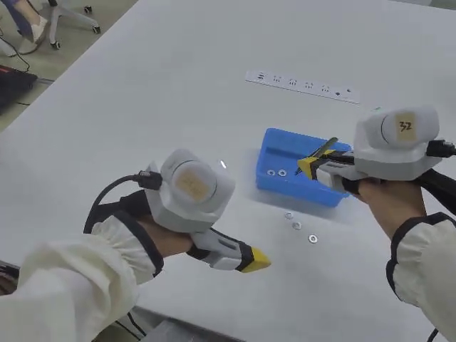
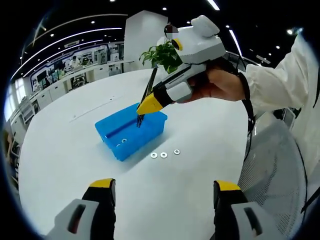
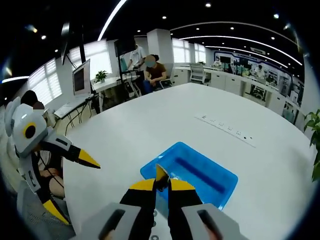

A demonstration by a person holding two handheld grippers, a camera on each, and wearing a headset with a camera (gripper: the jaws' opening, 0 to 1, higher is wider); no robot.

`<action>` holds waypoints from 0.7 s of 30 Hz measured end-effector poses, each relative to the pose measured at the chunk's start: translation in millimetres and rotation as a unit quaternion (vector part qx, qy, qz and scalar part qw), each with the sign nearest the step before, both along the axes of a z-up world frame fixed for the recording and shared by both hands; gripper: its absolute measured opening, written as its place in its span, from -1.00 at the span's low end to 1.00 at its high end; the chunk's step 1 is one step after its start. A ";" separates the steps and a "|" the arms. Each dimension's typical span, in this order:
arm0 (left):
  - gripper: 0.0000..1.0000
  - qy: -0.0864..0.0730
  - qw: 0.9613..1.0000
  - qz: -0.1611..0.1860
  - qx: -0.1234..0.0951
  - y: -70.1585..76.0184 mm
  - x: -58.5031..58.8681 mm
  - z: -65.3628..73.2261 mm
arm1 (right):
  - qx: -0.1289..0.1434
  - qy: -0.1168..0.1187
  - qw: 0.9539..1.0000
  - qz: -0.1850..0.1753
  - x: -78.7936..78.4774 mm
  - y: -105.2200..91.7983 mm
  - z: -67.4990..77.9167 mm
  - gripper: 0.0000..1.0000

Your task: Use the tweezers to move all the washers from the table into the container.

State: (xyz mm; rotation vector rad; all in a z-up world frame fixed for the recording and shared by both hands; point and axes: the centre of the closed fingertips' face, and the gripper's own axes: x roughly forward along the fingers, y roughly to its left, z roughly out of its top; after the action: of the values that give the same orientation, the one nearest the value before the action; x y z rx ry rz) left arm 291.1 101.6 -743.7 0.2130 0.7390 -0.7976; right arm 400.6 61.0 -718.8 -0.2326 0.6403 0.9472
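A blue container (image 1: 299, 187) sits mid-table with two washers (image 1: 276, 172) inside. Three more washers (image 1: 296, 226) lie on the table just in front of it, and they appear again as washers (image 2: 164, 154) in the left gripper view. My right gripper (image 1: 308, 167) is shut on the tweezers (image 1: 326, 147) above the container's right part. In the left gripper view the tweezers (image 2: 146, 97) point down into the container (image 2: 112, 134). The right gripper (image 3: 161, 186) grips the tweezers (image 3: 161, 172) over the container (image 3: 210, 175). My left gripper (image 2: 165, 187) stands open and holds nothing, on the near side of the washers.
A white power strip (image 1: 303, 85) lies on the table beyond the container. Office chairs (image 1: 68, 18) stand past the table's far left edge. People sit at desks (image 3: 147, 70) in the background. Wide bare white tabletop (image 1: 157, 92) surrounds the container.
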 end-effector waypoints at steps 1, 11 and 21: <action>0.64 0.000 1.000 0.001 0.001 0.6 -0.1 0.4 | -0.003 -0.003 1.000 0.002 -1.7 -1.3 -0.2 -0.91; 0.64 -0.002 1.000 0.004 0.004 0.6 -3.7 -2.1 | -0.008 0.006 1.000 0.009 -18.3 -10.9 -7.3 -0.91; 0.62 0.009 1.000 0.004 0.004 -0.7 -6.3 -7.6 | -0.010 0.032 0.999 0.016 -26.0 -10.0 -28.6 -0.91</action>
State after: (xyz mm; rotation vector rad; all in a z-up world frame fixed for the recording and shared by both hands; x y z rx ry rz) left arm 284.8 100.9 -751.3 0.2096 0.7598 -0.7911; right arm 374.6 51.1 -747.4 -0.2314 0.7075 0.9829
